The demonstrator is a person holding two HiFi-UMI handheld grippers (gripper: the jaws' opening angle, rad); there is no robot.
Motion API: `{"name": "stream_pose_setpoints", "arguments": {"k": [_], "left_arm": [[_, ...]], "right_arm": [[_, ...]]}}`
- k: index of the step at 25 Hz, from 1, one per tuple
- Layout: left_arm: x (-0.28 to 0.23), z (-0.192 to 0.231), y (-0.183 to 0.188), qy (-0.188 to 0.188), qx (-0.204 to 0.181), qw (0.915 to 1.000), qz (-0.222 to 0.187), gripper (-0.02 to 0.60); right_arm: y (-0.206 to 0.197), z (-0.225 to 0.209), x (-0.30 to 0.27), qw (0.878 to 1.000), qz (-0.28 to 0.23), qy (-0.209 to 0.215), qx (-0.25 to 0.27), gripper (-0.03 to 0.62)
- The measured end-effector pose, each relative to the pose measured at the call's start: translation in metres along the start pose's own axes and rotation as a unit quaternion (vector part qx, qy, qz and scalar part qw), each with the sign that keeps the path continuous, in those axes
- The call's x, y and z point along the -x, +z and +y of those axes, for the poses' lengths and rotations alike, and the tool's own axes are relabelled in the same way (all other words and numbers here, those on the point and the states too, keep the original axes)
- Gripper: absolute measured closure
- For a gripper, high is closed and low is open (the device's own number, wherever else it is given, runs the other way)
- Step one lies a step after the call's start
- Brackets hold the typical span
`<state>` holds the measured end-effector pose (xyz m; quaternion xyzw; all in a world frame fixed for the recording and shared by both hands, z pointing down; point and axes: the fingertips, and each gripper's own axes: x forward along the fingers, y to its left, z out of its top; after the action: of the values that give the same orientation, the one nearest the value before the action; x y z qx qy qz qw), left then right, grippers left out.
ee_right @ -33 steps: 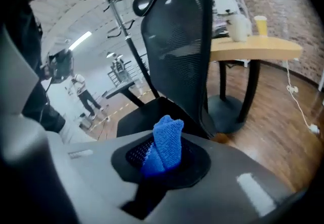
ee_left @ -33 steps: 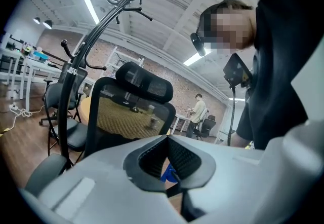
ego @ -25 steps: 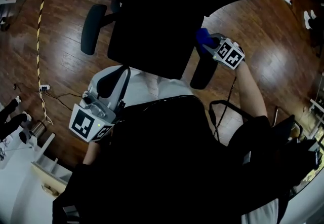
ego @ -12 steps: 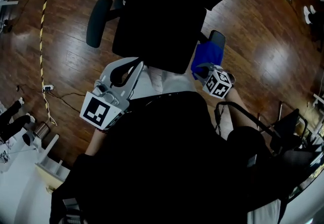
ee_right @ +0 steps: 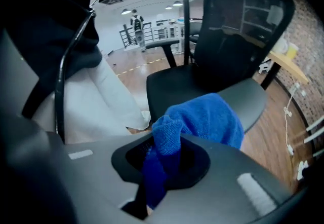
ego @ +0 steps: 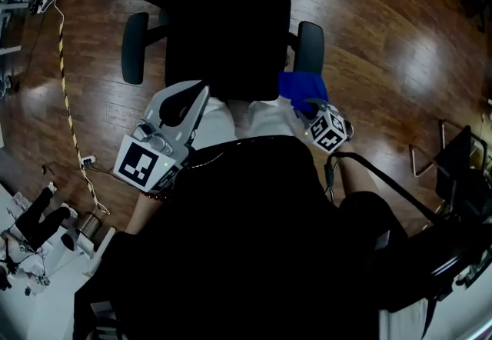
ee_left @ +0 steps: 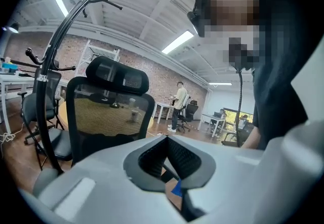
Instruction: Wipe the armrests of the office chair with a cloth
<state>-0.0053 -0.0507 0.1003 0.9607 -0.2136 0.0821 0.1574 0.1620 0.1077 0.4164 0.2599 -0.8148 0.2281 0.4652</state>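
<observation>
The black office chair (ego: 227,23) stands in front of me with a dark armrest on each side. My right gripper (ego: 309,105) is shut on a blue cloth (ego: 301,88), which lies on the near end of the right armrest (ego: 310,42). In the right gripper view the cloth (ee_right: 205,119) bunches out of the jaws over the grey armrest pad (ee_right: 250,100). The left armrest (ego: 134,46) is bare. My left gripper (ego: 201,92) hovers near the seat's front left corner, its jaws closed with nothing between them.
A yellow-black cable (ego: 65,77) and a power strip (ego: 87,161) lie on the wood floor at left. White shelving (ego: 31,254) is at lower left. In the left gripper view, a second mesh-backed chair (ee_left: 109,116) and a coat rack (ee_left: 53,76) show.
My right gripper has drawn the blue cloth along the right armrest from its far end to its near end. The left gripper has stayed roughly where it was.
</observation>
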Motion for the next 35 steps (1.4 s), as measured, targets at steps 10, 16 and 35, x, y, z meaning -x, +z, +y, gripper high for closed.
{"name": "stream_pose_setpoints", "arguments": {"k": [10, 16, 35], "left_arm": [[-0.020, -0.034, 0.001, 0.017, -0.005, 0.9998, 0.003, 0.577], [-0.024, -0.045, 0.004, 0.062, -0.004, 0.9980, 0.006, 0.577], [-0.037, -0.056, -0.009, 0.051, 0.012, 0.9979, 0.039, 0.577]], "right_arm": [[-0.045, -0.094, 0.026, 0.982, -0.023, -0.122, -0.141, 0.553], [-0.011, -0.214, 0.046, 0.966, -0.128, -0.172, -0.148, 0.553], [0.091, -0.202, 0.029, 0.969, -0.203, -0.126, 0.060, 0.553]]}}
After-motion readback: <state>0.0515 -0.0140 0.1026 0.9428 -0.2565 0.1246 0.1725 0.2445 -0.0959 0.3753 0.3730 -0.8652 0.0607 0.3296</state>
